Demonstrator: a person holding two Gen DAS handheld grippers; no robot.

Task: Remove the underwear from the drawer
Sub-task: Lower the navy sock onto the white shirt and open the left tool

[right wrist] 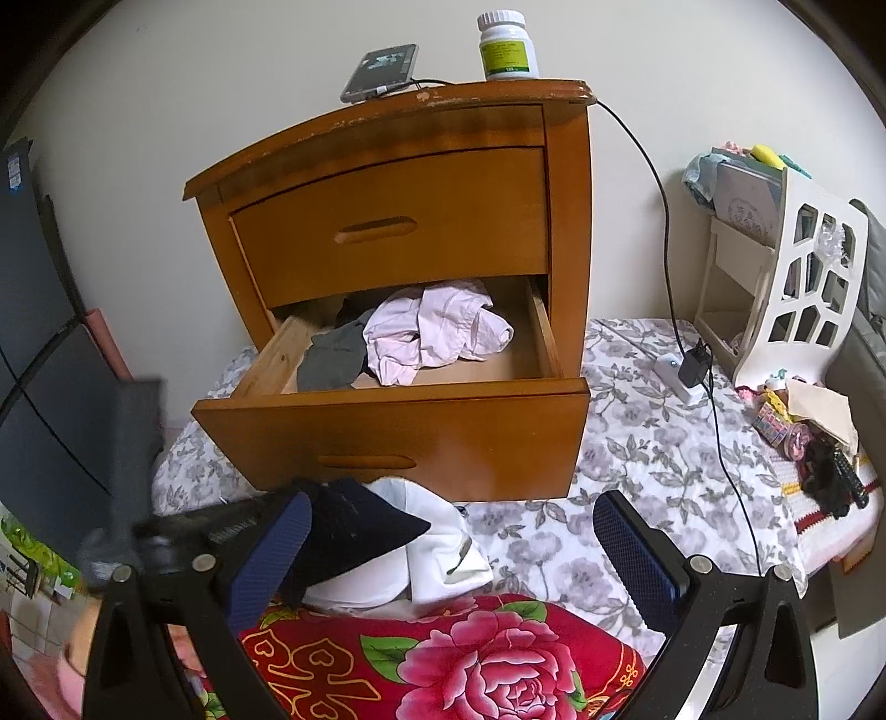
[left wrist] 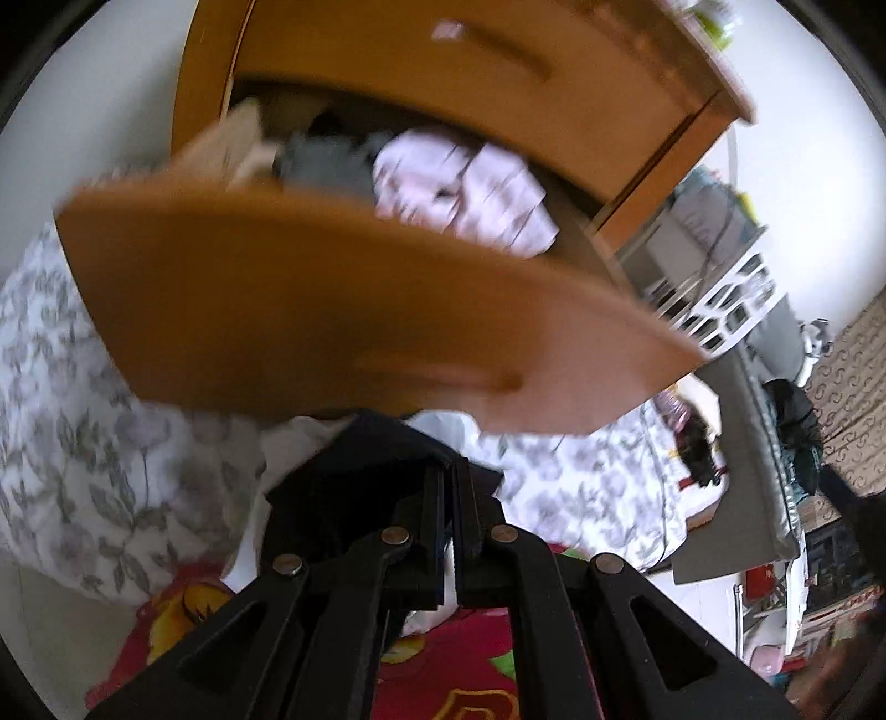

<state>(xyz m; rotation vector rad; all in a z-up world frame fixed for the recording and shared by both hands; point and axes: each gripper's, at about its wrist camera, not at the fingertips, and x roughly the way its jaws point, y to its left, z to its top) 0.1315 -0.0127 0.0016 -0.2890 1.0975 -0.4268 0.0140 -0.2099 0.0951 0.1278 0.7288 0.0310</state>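
Observation:
The wooden nightstand's lower drawer (right wrist: 387, 432) stands pulled open. Inside it lie a crumpled pale pink garment (right wrist: 437, 332) and a grey one (right wrist: 332, 354). My left gripper (left wrist: 448, 471) is shut on a dark navy piece of underwear (left wrist: 376, 454), held below and in front of the drawer front (left wrist: 332, 310). In the right wrist view the same dark underwear (right wrist: 360, 526) hangs over a white garment (right wrist: 443, 554) on the bed. My right gripper (right wrist: 454, 548) is open with nothing between its blue-padded fingers (right wrist: 637, 554), and it points at the drawer from a little way back.
A white pill bottle (right wrist: 508, 47) and a phone (right wrist: 382, 69) with a black cable sit on the nightstand. A charger (right wrist: 695, 360) lies on the floral sheet (right wrist: 637, 443). A white rack (right wrist: 797, 288) stands to the right, and a red flowered blanket (right wrist: 470, 653) lies nearest me.

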